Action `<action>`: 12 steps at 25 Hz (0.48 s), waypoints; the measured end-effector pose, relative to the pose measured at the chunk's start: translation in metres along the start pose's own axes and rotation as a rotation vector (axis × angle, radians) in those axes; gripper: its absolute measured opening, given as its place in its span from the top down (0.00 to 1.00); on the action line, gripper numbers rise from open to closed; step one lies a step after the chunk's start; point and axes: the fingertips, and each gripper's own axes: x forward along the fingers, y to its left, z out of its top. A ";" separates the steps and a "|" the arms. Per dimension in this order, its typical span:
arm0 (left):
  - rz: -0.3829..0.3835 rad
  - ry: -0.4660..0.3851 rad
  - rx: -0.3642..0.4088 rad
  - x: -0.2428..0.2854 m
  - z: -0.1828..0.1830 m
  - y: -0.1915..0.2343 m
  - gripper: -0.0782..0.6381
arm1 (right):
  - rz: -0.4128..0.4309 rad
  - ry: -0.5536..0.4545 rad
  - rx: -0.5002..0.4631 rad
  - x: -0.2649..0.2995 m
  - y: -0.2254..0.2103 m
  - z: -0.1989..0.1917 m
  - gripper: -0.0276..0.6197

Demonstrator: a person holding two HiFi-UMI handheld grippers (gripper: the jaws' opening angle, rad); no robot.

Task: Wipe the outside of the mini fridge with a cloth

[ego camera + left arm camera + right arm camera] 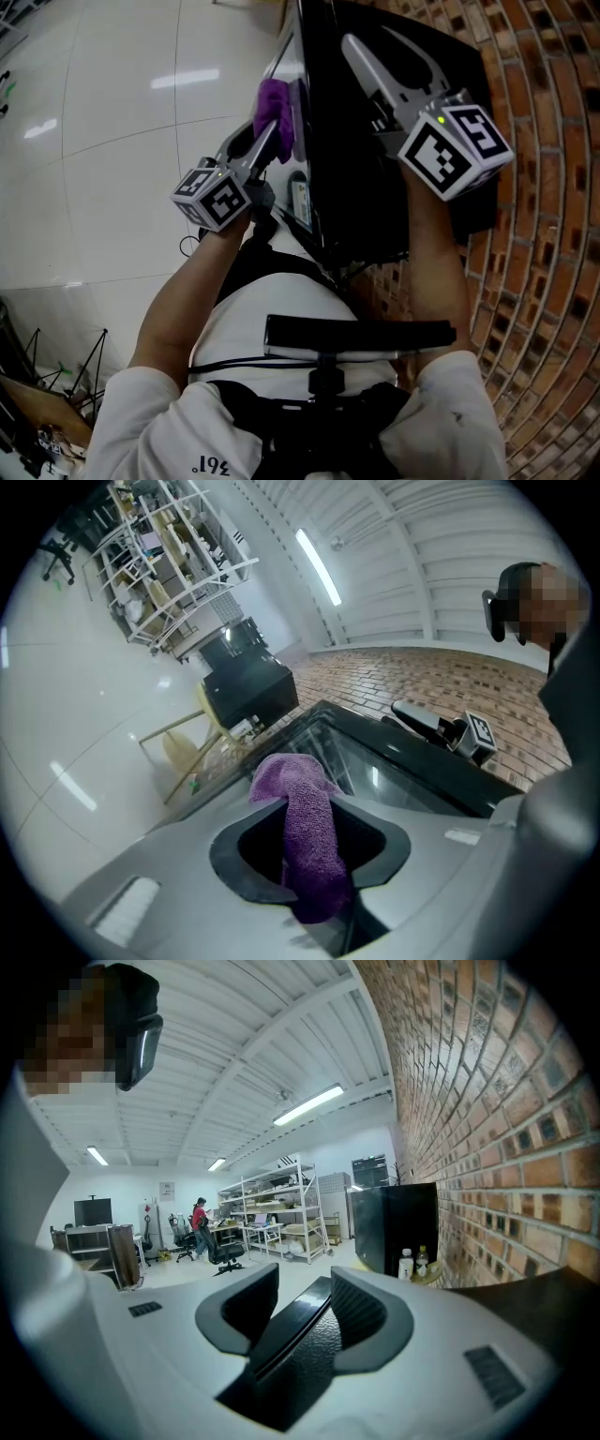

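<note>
Left gripper view: left gripper (309, 819) pinches purple cloth (315, 860) at mini fridge (403, 772) front edge.
Right gripper (298, 1312): clamped on mini fridge's top edge.
Risk: cloth drags free; pinch looks thin.

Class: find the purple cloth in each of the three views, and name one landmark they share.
Head view: upper centre, purple cloth in the left gripper, at the mini fridge edge.
Left gripper view: lower centre, clamped between the jaws.
Right gripper view: not in it.
Shared landmark: the brick wall.
</note>
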 end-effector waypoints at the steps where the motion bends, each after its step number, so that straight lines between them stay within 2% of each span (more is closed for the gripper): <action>1: 0.009 0.006 0.002 0.000 -0.003 0.004 0.74 | 0.000 0.000 0.000 0.000 0.000 0.000 0.70; 12: 0.075 0.049 0.030 0.002 -0.031 0.041 0.74 | 0.001 0.000 -0.001 0.000 0.000 0.000 0.70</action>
